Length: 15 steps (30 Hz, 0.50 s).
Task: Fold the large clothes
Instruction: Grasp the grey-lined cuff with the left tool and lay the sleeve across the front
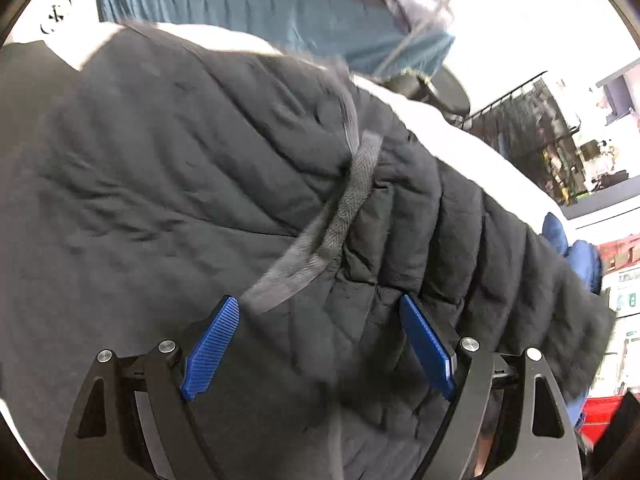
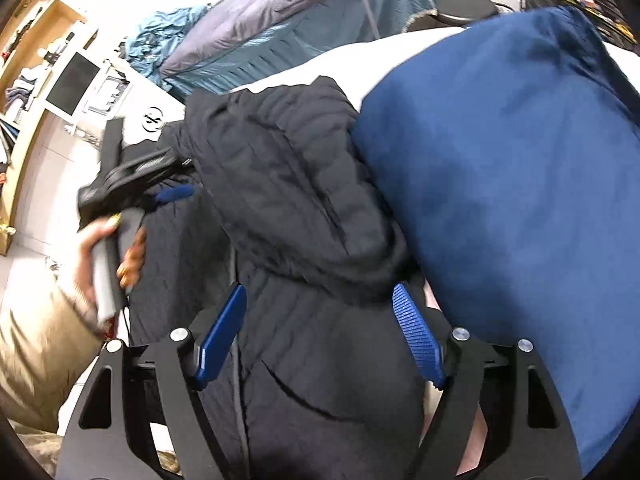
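A black quilted jacket (image 1: 160, 168) lies spread on a white bed (image 1: 460, 140), with a grey trim strip (image 1: 352, 200) running across it. My left gripper (image 1: 319, 302) hovers open just above the jacket, nothing pinched between its blue pads. In the right wrist view the jacket (image 2: 288, 184) is bunched into a thick fold. My right gripper (image 2: 319, 290) stands open over that fold, pads apart from the cloth on both sides. The left gripper (image 2: 172, 178), held in a hand (image 2: 88, 256), shows at the jacket's left edge.
A big dark blue cushion (image 2: 500, 180) presses against the jacket's right side. A teal and grey bedding pile (image 2: 280, 36) lies behind. A beige cushion (image 2: 36, 360) sits at lower left, with shelves (image 2: 24, 60) beyond and a round black stool (image 2: 464, 8) at the back.
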Motion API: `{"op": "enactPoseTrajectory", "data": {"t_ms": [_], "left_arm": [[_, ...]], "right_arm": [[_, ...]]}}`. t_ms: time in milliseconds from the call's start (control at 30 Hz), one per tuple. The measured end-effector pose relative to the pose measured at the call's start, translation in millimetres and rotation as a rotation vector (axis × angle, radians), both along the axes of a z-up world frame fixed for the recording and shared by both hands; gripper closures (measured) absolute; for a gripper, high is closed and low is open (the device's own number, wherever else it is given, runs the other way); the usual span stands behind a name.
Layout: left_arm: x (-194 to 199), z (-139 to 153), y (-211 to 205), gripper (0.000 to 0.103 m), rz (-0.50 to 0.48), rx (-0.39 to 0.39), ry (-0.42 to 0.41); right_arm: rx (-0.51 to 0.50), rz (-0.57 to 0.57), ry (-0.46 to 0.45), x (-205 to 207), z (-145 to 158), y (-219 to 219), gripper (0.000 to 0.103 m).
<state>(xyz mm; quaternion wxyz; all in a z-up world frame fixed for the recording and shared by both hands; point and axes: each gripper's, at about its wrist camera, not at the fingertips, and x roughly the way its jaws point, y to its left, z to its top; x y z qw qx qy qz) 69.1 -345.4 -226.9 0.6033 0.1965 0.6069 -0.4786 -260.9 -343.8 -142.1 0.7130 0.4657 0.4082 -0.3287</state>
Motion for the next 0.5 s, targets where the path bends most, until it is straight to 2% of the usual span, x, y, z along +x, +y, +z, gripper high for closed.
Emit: {"op": "enactPoseTrajectory", "data": {"t_ms": [33, 100, 133, 167, 200, 233, 333, 433, 500], "left_arm": [[-2, -7, -4, 0.025, 0.000, 0.012, -0.010], [-11, -14, -9, 0.036, -0.023, 0.016, -0.039], [-14, -14, -9, 0.052, -0.035, 0.019, -0.048], [-19, -11, -9, 0.076, -0.060, 0.006, -0.033], [-22, -4, -8, 0.085, -0.079, -0.012, -0.017], [-25, 6, -4, 0.089, -0.093, -0.035, -0.024], [-23, 44, 15, 0.090, -0.089, -0.112, -0.085], [-4, 84, 58, 0.090, 0.005, -0.179, -0.120], [15, 100, 98, 0.090, 0.115, -0.174, -0.170]], "right_arm": [[0.002, -0.007, 0.002, -1, 0, 2, 0.027], [0.010, -0.023, 0.009, -7, -1, 7, 0.027], [0.008, -0.029, 0.018, -9, -1, 9, 0.027], [0.008, -0.034, 0.022, -8, -1, 10, 0.027], [0.011, -0.038, 0.024, -8, -2, 10, 0.027], [0.017, -0.044, 0.027, -6, -3, 9, 0.027], [0.012, -0.050, 0.043, 7, -5, 1, 0.027], [-0.039, -0.016, 0.061, 23, -1, -5, 0.027], [-0.076, 0.012, 0.067, 39, 3, -11, 0.027]]}}
